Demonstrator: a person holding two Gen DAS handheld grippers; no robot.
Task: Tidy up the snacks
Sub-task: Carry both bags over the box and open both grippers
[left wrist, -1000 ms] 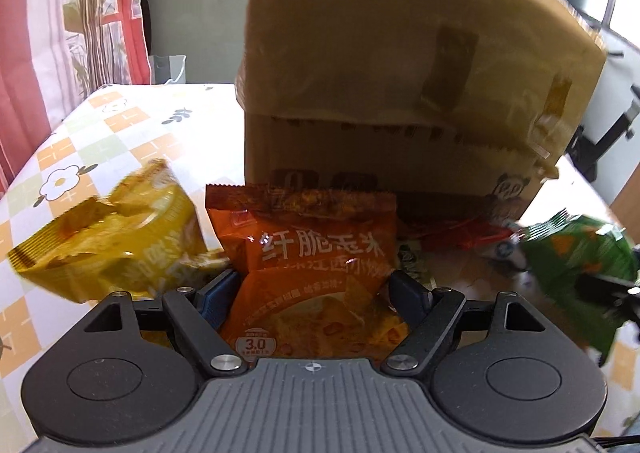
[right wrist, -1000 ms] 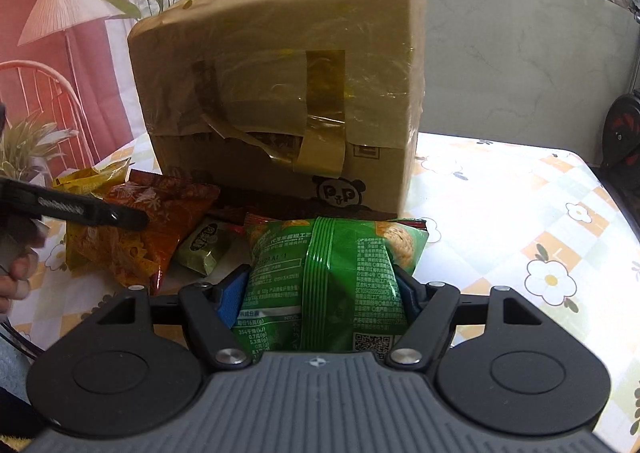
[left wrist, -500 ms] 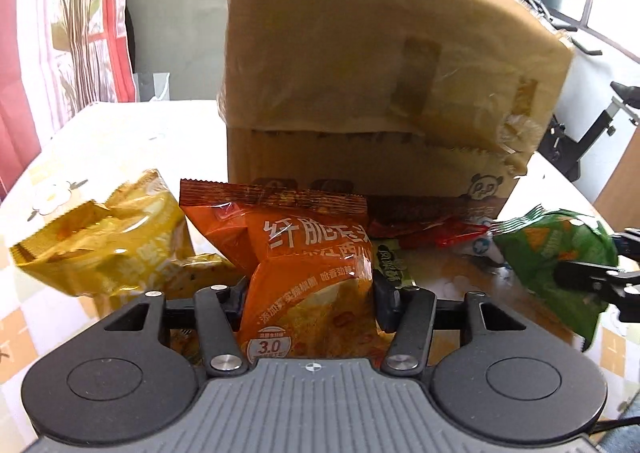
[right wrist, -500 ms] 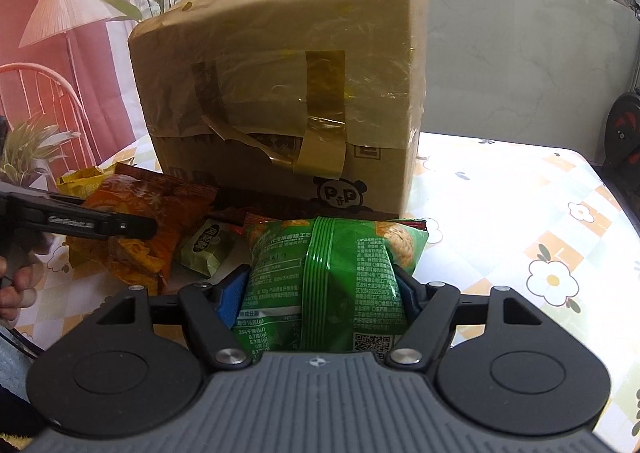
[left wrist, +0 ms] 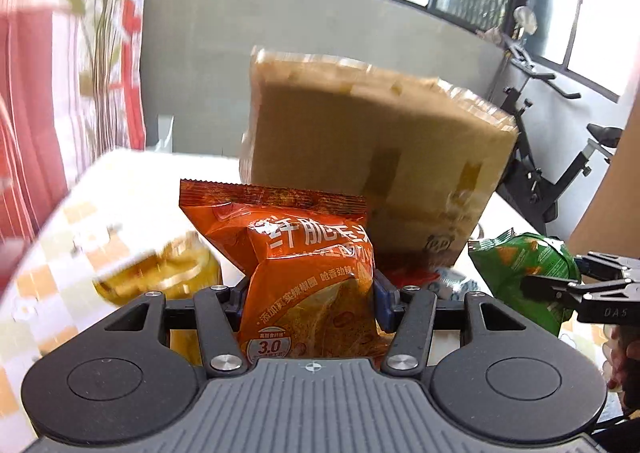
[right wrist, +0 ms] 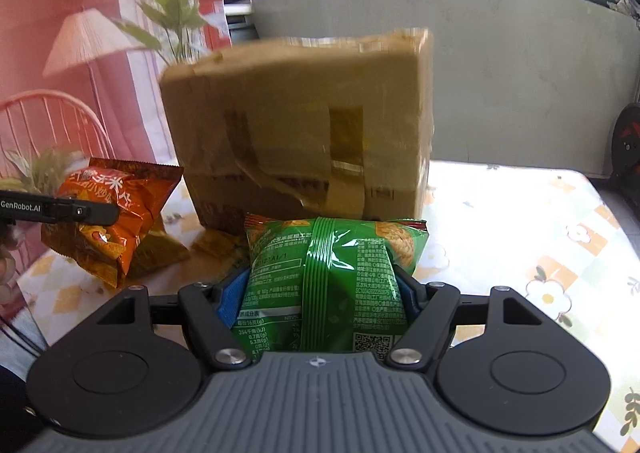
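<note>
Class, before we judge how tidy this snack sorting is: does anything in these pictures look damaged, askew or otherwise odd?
The cardboard box stands out: its front tape is torn and peeling loose. The orange snack bag in the left gripper and the green snack bag in the right gripper are pinched but look intact. No spill is visible.

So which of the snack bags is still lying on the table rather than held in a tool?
The yellow bag, beside the held orange bag. The orange and green bag are each clamped in a tool; the yellow one lies untouched.
</note>
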